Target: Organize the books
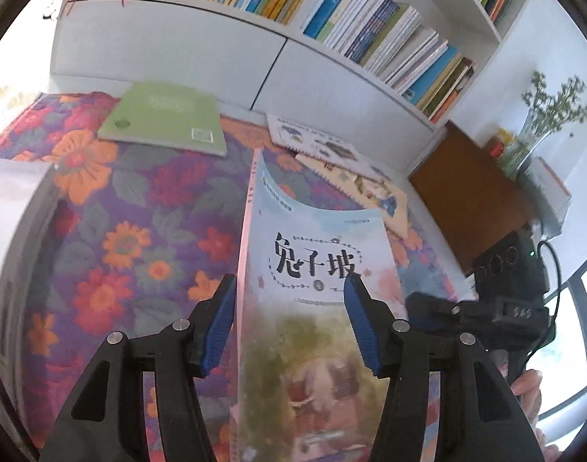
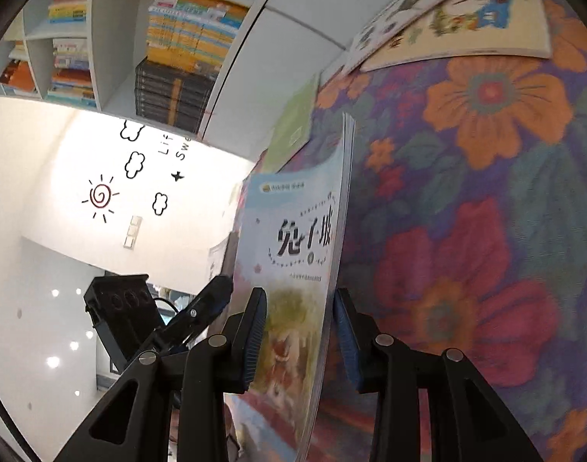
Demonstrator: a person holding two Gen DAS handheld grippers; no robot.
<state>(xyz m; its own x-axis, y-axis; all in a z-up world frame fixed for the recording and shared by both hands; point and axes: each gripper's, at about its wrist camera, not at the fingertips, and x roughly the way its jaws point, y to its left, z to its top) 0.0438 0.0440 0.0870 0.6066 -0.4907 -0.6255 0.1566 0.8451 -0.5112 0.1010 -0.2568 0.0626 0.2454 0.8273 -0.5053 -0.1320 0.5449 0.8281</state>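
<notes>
A thin light-blue book (image 1: 316, 231) with a black Chinese title stands lifted above the flowered cloth (image 1: 101, 211). My left gripper (image 1: 289, 281) is open. Its left pad sits just outside the pink spine and its right pad lies in front of the cover. My right gripper (image 2: 299, 294) is shut on the same book (image 2: 293, 223), one pad on the cover and the other behind the page edge. From the left wrist, the right gripper (image 1: 432, 304) shows at the book's right edge. The left gripper (image 2: 216, 288) appears beside the book's far edge in the right wrist view.
A green book (image 1: 162, 119) and two picture books (image 1: 320, 146) lie on the cloth by the white bookcase (image 1: 216, 54). Its shelf (image 1: 370, 27) is packed with leaning books. A brown board (image 1: 466, 192) and a vase of greenery (image 1: 551, 115) stand at the right. A hand (image 1: 524, 389) holds the right gripper.
</notes>
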